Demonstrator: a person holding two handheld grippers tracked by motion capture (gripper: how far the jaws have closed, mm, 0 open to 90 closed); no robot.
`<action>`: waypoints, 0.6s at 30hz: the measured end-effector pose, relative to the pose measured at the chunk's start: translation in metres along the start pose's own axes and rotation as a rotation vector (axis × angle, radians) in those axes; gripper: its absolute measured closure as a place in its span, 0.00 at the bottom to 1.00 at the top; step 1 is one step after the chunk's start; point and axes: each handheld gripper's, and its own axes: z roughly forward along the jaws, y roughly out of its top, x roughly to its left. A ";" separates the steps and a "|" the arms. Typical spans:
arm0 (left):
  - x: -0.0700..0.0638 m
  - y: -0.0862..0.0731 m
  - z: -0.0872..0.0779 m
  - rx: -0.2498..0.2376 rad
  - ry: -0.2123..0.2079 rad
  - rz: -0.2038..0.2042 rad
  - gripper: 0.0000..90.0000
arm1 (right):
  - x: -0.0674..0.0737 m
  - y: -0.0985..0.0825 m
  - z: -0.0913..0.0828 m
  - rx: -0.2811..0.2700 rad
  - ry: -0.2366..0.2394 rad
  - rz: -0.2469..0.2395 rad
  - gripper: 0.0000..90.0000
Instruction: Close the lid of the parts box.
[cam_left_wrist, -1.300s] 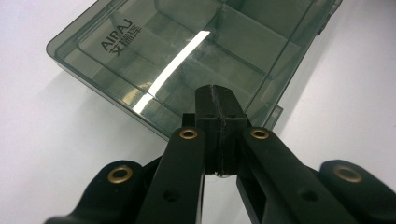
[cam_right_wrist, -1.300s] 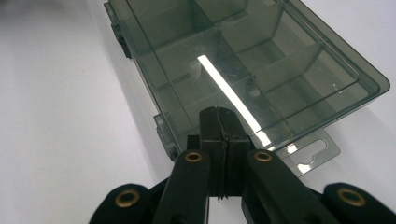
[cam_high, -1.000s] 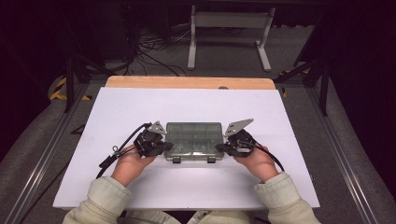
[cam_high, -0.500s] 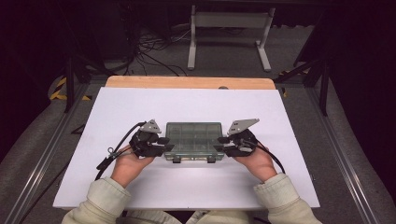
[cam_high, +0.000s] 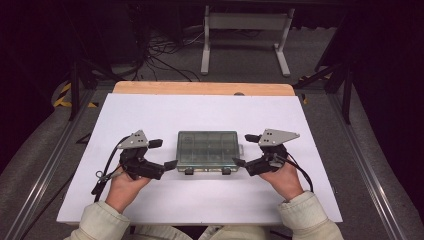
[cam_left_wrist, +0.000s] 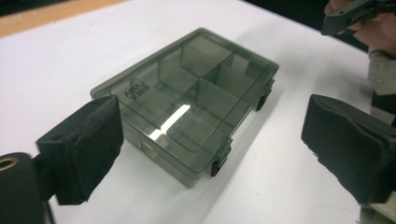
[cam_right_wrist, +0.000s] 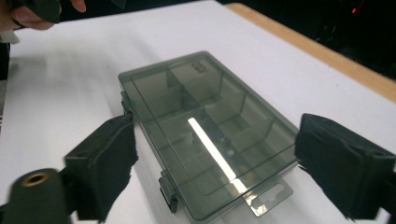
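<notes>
A smoky, translucent plastic box (cam_high: 208, 151) — flat, rectangular, lid closed — lies at the middle of the white bench (cam_high: 200, 115). Inner dividers show through the glossy lid, which carries a bright reflected streak. Two dark latches (cam_high: 189, 171) sit on its near long edge, and a clear hang tab projects from its right end. The left gripper (cam_high: 166, 154) and right gripper (cam_high: 243, 149) flank the box, jaws spread wide and gripping nothing; the black pads (cam_left_wrist: 84, 149) look soft and matte. Against half a second ago, both grippers have drawn back from the box ends — a clear gap now shows on each side. The box keeps its place.
</notes>
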 end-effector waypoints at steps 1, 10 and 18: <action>0.000 -0.001 -0.003 -0.014 0.006 0.006 0.04 | 0.002 0.000 -0.003 -0.016 -0.006 -0.004 0.10; -0.004 -0.020 -0.029 -0.143 0.045 -0.001 0.03 | 0.008 -0.009 -0.029 -0.129 -0.062 -0.018 0.06; -0.005 -0.044 -0.053 -0.225 0.112 0.007 0.03 | 0.010 -0.027 -0.048 -0.184 -0.111 -0.021 0.03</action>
